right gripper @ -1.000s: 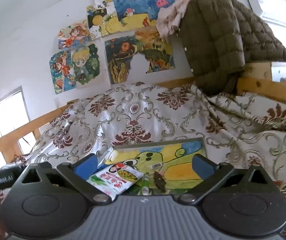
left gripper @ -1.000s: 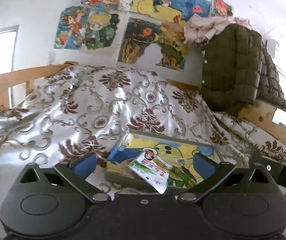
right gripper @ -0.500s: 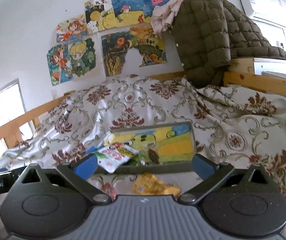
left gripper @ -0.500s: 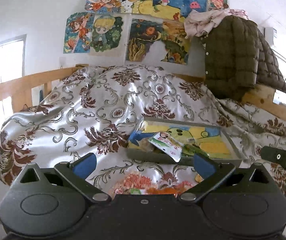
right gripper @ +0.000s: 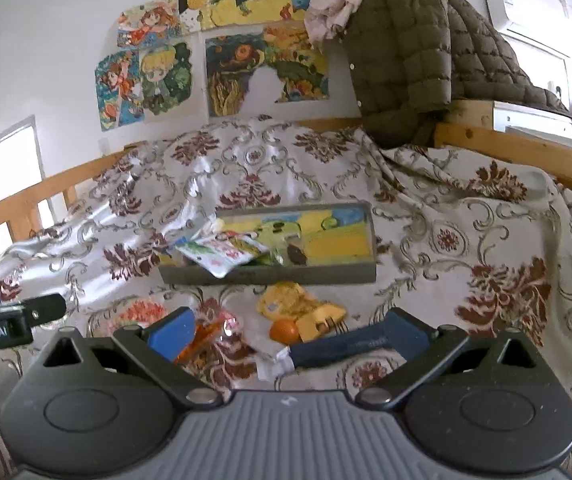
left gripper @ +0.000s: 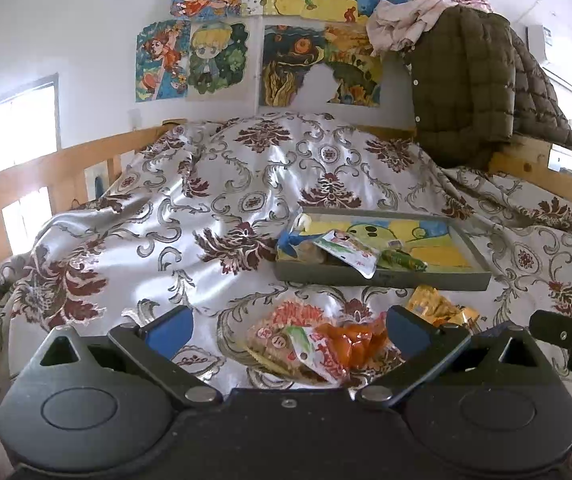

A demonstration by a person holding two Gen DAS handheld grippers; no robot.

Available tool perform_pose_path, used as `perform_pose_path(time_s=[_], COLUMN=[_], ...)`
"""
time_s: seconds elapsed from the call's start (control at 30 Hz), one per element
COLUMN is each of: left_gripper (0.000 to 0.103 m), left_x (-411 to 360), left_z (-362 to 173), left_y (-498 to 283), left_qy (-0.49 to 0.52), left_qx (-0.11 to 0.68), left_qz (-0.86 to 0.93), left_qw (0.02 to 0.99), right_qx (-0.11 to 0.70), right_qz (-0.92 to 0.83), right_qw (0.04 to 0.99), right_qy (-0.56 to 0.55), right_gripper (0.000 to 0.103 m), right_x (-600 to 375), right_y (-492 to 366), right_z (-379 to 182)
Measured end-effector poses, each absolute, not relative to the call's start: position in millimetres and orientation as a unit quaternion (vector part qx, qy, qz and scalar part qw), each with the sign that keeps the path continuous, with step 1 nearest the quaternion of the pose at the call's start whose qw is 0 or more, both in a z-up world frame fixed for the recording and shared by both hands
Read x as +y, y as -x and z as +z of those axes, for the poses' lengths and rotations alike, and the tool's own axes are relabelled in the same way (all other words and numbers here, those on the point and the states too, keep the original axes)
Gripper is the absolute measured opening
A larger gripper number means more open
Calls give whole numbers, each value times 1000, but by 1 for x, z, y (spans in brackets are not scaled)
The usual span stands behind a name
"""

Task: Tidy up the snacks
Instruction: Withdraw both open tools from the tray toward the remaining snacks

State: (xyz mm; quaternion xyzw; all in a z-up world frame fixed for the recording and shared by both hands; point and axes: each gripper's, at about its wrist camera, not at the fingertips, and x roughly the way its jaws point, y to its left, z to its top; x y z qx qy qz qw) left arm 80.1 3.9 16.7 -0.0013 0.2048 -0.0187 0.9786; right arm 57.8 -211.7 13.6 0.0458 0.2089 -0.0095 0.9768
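Satin bedspread (left gripper: 214, 216) patterned with maroon damask and grey scrolls covers a wooden-railed bed, with cartoon posters (left gripper: 214, 60) on the white wall behind and an olive quilted jacket (left gripper: 462, 92) hung over the far rail. Ahead of both grippers sits a shallow grey tray with a yellow-and-blue cartoon lining (left gripper: 382, 278), already holding a white-and-red foil sachet (left gripper: 350, 254), a green-wrapped sweet (left gripper: 402, 260) and a few smaller wrapped pieces at its near-left corner.

Several snacks lie loose on the cloth between the tray and the grippers. The left gripper (left gripper: 288, 334) is spread wide and empty, with a clear packet of brown crackers with red-and-white label (left gripper: 286, 344) and an orange translucent packet (left gripper: 352, 342) lying between its fingers. The right gripper (right gripper: 290, 332) is also spread wide and holds nothing; just ahead of it lie a small orange fruit (right gripper: 285, 331), a crumpled yellow snack bag (right gripper: 290, 304) and a dark blue bar-shaped packet (right gripper: 350, 346), which reaches across towards its right finger.

My reading is that this is the step between deliveries: part of the pile is in the tray and the rest waits to be picked. The next move calls for one gripper to drop onto a single packet, close on it without catching its neighbours, then carry it forward over the tray's near wall. The crinkly wrappers look slippery, and the overlapping left-hand pair may lift together.
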Motion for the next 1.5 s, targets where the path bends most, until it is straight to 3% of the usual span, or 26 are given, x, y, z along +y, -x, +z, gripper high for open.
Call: perform_pose_path(time_s=[0.93,1.5], left_gripper=[102,102], left_x=[23,34], left_z=[3,-13], left_y=[-75,-101], left_qy=[-14,16], left_qx=[283,362], left_qz=[65,93], left_qw=[957,927], right_qx=[273,346], right_qz=[5,25], right_qw=[961,938], right_qy=[42,25], right_gripper=[103,103], right_x=[-174,-173], right_y=[-60,-83], right_z=[-5,-21])
